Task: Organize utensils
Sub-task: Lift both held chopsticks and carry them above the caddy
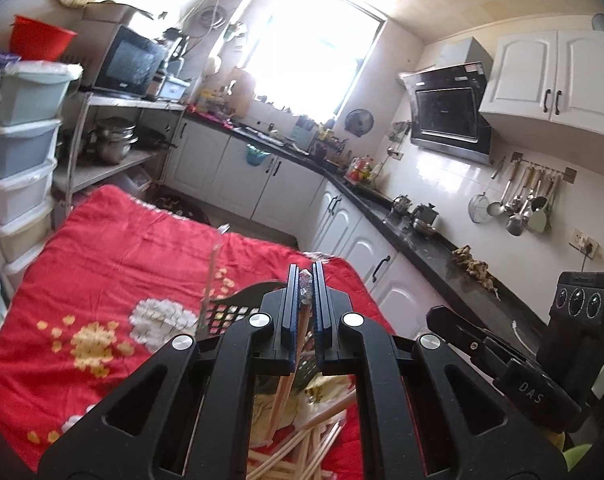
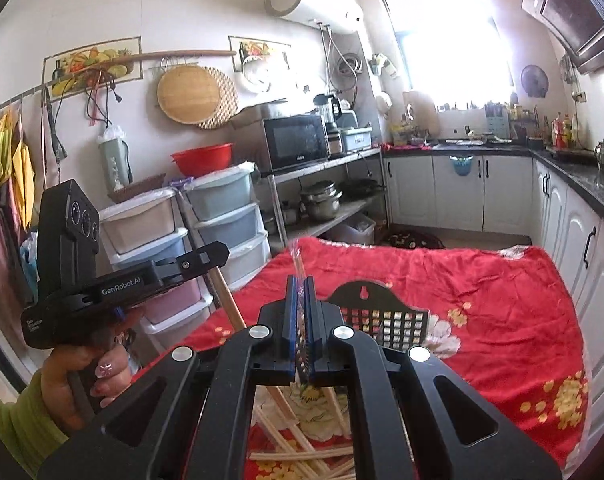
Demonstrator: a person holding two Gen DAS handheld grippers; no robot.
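left wrist view: left tool [image 1: 307, 276] closed, jaws pinched on a thin clear strip of plastic wrap [image 1: 305, 286] that looks like part of a chopstick sleeve; a light wooden chopstick [image 1: 290, 376] hangs down from the jaws behind the fingers. below the tool a loose pile of chopsticks [image 1: 298, 452] lies on the surface, which is covered by a red floral cloth [image 1: 114, 256]. black perforated utensil holder [image 1: 230, 312] lies flat on the cloth just past the left tool, partly hidden by it. another thin clear stick-like piece [image 1: 213, 264] stands up left of the tool tips, blurred, can't tell what it is. right tool body [image 1: 514, 368] shows at the right edge of this view, tips not in view.

right wrist view: right tool [image 2: 301, 286] closed too, gripping a thin clear wrapper strip [image 2: 298, 260] that sticks up past the tips. chopstick pile [image 2: 302, 452] on the cloth [image 2: 502, 300] under the tool. black utensil holder [image 2: 382, 312] lies flat on the cloth just right of the tips, hanging hole at its top. left tool [image 2: 206, 258] is at left, held by a hand [image 2: 86, 368] with a green sleeve [image 2: 18, 428], a wooden stick [image 2: 230, 300] slanting down from its jaws. both tools up off the cloth, near each other.
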